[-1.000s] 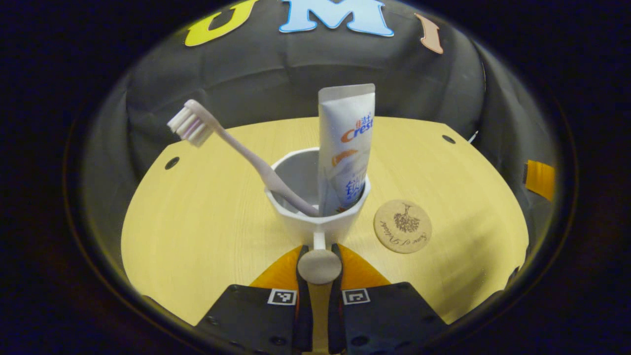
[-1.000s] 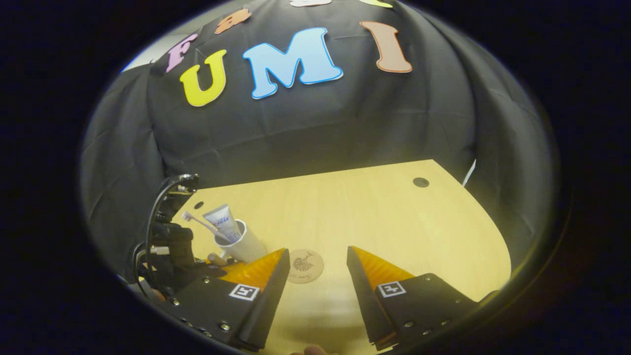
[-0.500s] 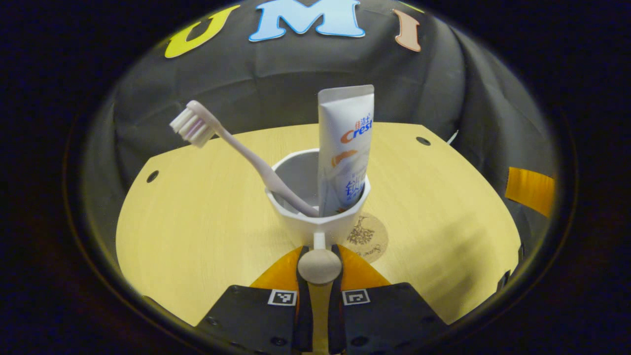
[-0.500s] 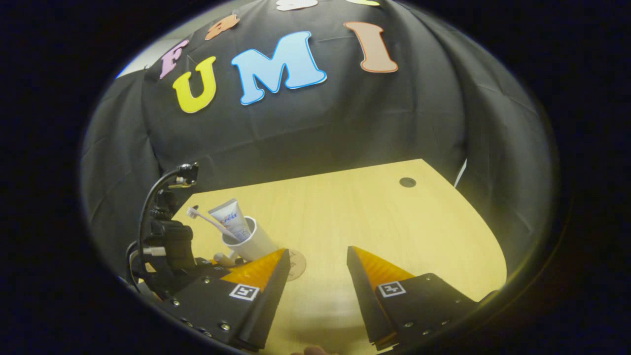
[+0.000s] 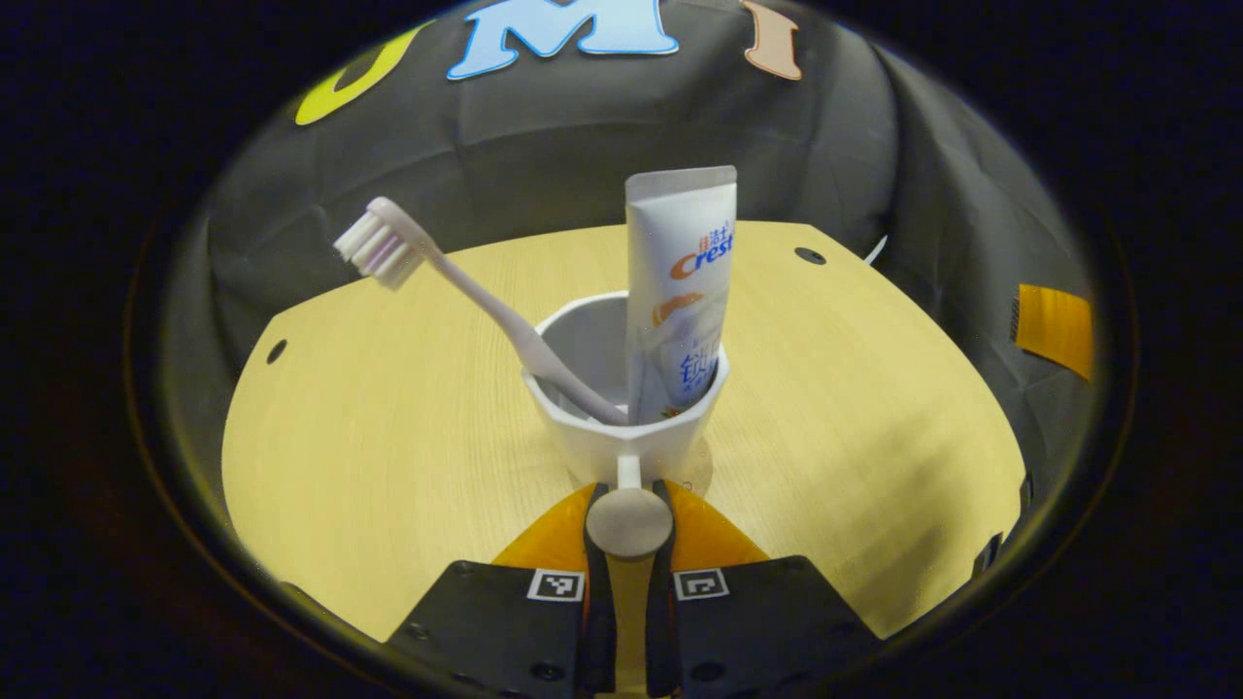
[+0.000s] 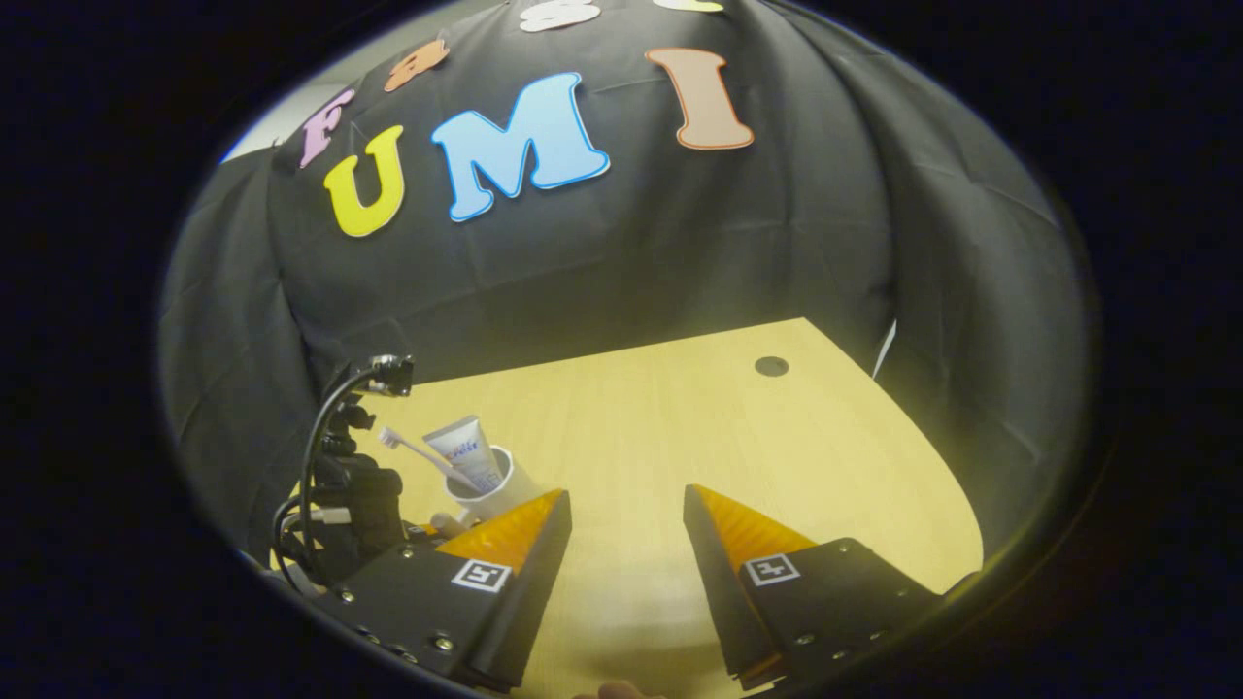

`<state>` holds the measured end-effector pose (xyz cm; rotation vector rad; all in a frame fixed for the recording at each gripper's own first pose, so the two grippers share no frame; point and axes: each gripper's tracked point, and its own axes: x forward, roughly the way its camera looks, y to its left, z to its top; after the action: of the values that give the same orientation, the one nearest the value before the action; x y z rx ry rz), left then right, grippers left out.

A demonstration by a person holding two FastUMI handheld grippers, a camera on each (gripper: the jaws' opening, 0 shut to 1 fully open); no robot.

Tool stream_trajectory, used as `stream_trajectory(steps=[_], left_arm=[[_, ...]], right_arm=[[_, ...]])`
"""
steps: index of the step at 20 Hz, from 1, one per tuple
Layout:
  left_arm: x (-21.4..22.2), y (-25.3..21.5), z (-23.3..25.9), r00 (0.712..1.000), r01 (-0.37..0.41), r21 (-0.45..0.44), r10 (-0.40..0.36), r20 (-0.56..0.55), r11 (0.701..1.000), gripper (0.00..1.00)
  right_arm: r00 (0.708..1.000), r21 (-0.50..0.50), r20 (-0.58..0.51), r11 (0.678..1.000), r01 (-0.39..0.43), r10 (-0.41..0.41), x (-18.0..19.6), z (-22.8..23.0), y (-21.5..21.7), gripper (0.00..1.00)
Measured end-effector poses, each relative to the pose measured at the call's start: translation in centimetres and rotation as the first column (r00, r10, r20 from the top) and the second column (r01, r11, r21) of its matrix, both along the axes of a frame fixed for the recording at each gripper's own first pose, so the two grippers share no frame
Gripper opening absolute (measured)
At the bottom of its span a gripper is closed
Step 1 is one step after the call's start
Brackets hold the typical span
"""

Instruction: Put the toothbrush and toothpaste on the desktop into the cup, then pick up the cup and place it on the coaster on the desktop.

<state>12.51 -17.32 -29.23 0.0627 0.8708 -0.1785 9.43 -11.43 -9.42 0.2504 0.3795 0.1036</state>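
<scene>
The white faceted plastic cup point(image 5: 626, 393) is held by its round-ended handle point(image 5: 629, 519), clamped between both fingers of the left gripper point(image 5: 629, 544). 2 items stand inside: white toothbrush point(image 5: 456, 291) leaning to 10 o'clock, white toothpaste tube point(image 5: 680, 291) upright. Round coaster edge point(image 5: 701, 466) is glimpsed under the cup at 4 o'clock; contact cannot be told. Right gripper point(image 6: 626, 544) jaws are spread apart over the pale wooden desktop point(image 6: 680, 427).

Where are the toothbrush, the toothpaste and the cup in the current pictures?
toothbrush point(image 5: 374, 243), left gripper view, on its bristle head.
toothpaste point(image 5: 680, 282), left gripper view, on the tube's upper body.
cup point(image 5: 573, 439), left gripper view, on its outer wall below the rim.
</scene>
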Motion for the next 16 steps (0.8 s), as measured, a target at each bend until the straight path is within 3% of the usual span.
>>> stream_trajectory(steps=[1, 2, 3, 4, 5, 8, 10, 11, 12, 13, 14, 15, 16], left_arm=[[0.1, -0.1, 0.0, 1.000, -0.005, -0.002, 0.005, -0.002, 1.000, 0.24], [0.3, -0.1, 0.0, 1.000, -0.012, -0.006, 0.012, -0.003, 1.000, 0.24], [0.4, 0.0, 0.0, 1.000, -0.017, -0.004, 0.017, -0.008, 1.000, 0.19], [0.5, 0.0, 0.0, 1.000, -0.019, -0.002, 0.019, -0.010, 1.000, 0.25], [0.4, -0.3, -0.3, 1.000, -0.018, 0.001, 0.018, -0.017, 1.000, 0.21], [0.2, -0.9, -0.4, 1.000, -0.008, -0.006, 0.008, -0.018, 1.000, 0.35], [-0.2, -1.3, -0.1, 1.000, 0.000, -0.023, -0.001, -0.021, 1.000, 0.36], [-0.5, -1.5, 0.3, 1.000, 0.005, -0.036, -0.006, -0.016, 0.999, 0.37], [-0.8, -1.6, 0.7, 1.000, 0.009, -0.047, -0.009, -0.007, 0.999, 0.53], [-1.1, -1.8, 1.2, 1.000, 0.012, -0.055, -0.012, 0.001, 0.998, 0.60], [-1.0, -2.0, 1.7, 1.000, 0.014, -0.057, -0.013, 0.010, 0.998, 0.80], [-1.1, -2.0, 2.0, 1.000, 0.010, -0.058, -0.008, 0.021, 0.998, 0.92], [-1.2, -1.8, 2.4, 1.000, 0.006, -0.061, -0.004, 0.031, 0.998, 0.92]], right_arm=[[1.000, -0.002, 0.000, 1.000, 0.000, 0.000, 0.0, 0.0, -0.1, 0.69], [1.000, -0.001, -0.001, 1.000, -0.003, 0.003, 0.1, 0.0, -0.2, 0.72], [1.000, 0.003, -0.003, 1.000, -0.007, 0.007, 0.2, 0.0, -0.2, 0.72], [1.000, 0.006, -0.004, 1.000, -0.010, 0.010, 0.2, -0.1, -0.1, 0.72], [1.000, 0.008, -0.004, 1.000, -0.014, 0.014, 0.2, -0.1, 0.0, 0.72], [1.000, 0.006, 0.001, 1.000, -0.026, 0.026, 0.2, 0.2, 0.5, 0.72], [0.999, 0.000, 0.007, 0.999, -0.034, 0.034, -0.2, 0.4, 0.7, 0.69], [0.999, -0.002, 0.010, 0.999, -0.036, 0.036, -0.3, 0.5, 0.8, 0.72], [0.999, -0.002, 0.013, 0.999, -0.038, 0.038, -0.4, 0.7, 0.9, 0.72], [0.999, -0.001, 0.017, 0.999, -0.040, 0.040, -0.5, 0.9, 1.1, 0.72], [0.999, -0.001, 0.022, 0.999, -0.041, 0.041, -0.6, 1.0, 1.3, 0.72], [0.998, -0.003, 0.030, 0.999, -0.046, 0.046, -1.0, 1.4, 1.5, 0.72], [0.998, -0.008, 0.037, 0.999, -0.051, 0.051, -1.2, 1.6, 1.6, 0.72]])
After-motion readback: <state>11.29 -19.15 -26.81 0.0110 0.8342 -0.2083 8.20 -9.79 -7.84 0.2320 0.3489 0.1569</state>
